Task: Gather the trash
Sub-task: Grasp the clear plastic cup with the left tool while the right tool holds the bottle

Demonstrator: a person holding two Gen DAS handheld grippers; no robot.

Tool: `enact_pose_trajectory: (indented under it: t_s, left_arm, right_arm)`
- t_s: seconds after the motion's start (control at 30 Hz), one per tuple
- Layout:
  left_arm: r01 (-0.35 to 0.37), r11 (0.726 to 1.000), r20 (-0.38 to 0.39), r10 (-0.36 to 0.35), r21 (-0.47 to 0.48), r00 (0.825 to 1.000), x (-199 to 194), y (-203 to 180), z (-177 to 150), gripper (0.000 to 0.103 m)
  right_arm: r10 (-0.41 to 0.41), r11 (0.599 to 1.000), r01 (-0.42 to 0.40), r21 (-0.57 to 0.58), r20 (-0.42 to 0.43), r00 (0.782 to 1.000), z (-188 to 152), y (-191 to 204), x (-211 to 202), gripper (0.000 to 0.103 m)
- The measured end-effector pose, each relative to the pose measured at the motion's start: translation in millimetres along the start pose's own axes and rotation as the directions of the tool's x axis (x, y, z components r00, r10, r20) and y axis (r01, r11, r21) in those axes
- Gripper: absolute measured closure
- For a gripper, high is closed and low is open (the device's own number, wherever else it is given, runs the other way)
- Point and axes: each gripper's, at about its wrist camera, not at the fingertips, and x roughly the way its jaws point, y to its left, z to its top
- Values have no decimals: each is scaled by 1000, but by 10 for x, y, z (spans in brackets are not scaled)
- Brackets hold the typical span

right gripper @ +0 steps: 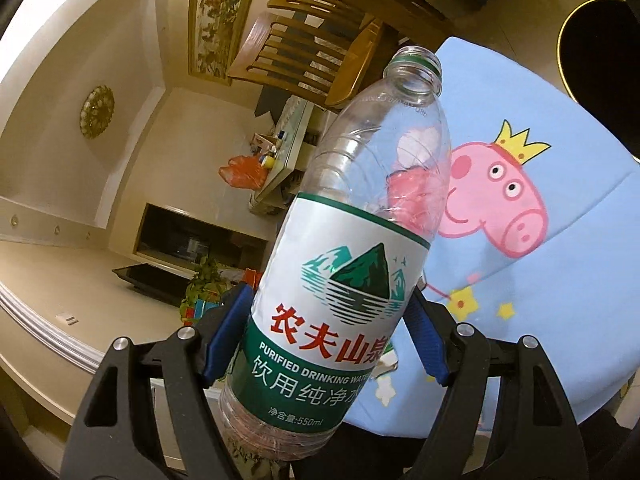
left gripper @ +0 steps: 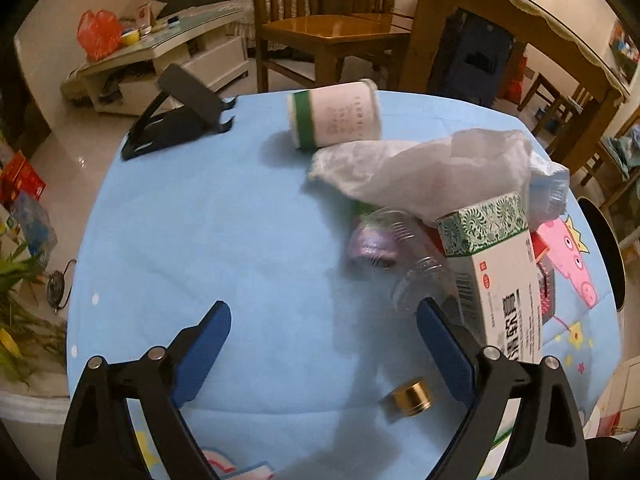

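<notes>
My right hand-held gripper (right gripper: 328,344) is clamped on an empty water bottle (right gripper: 352,248), lifted, neck pointing away from me. My left hand-held gripper (left gripper: 324,340) stands apart over the blue bench (left gripper: 200,232), nothing between its pads. A gold cap (left gripper: 410,398) lies just inside its right finger; beyond, a medicine box (left gripper: 496,280), crumpled plastic bag (left gripper: 432,172) and white jar (left gripper: 336,114).

Clear glossy plastic bottle (right gripper: 360,216) w/ paper label, matt cloth tablecloth (left gripper: 224,224)
</notes>
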Motion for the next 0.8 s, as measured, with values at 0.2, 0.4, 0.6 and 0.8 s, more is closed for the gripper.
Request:
enact_pose_trajectory:
  t_s: [0.2,0.4,0.6,0.8]
  left_arm:
    - [2,1000,34,-3,26,999,-104,-155,23,14]
    - [35,998,-23,-36,-61,999,118,-64,149,11]
    - [72,993,-68,-78,-90,995,140,-182,145,19]
    - [155,954,-145,-196,-255,970,293,-113,256,49]
  right_arm:
    - [-2,1000,2,-7,6,1000,29,-65,-204,29]
    - [-3,1000,3,8,0,1000,-5,-91,-191,29]
    - [-5,1000,4,13,12,1000,-9,-26,-245,29]
    - [-5,1000,5,20,14,1000,-77,-21,-257,29]
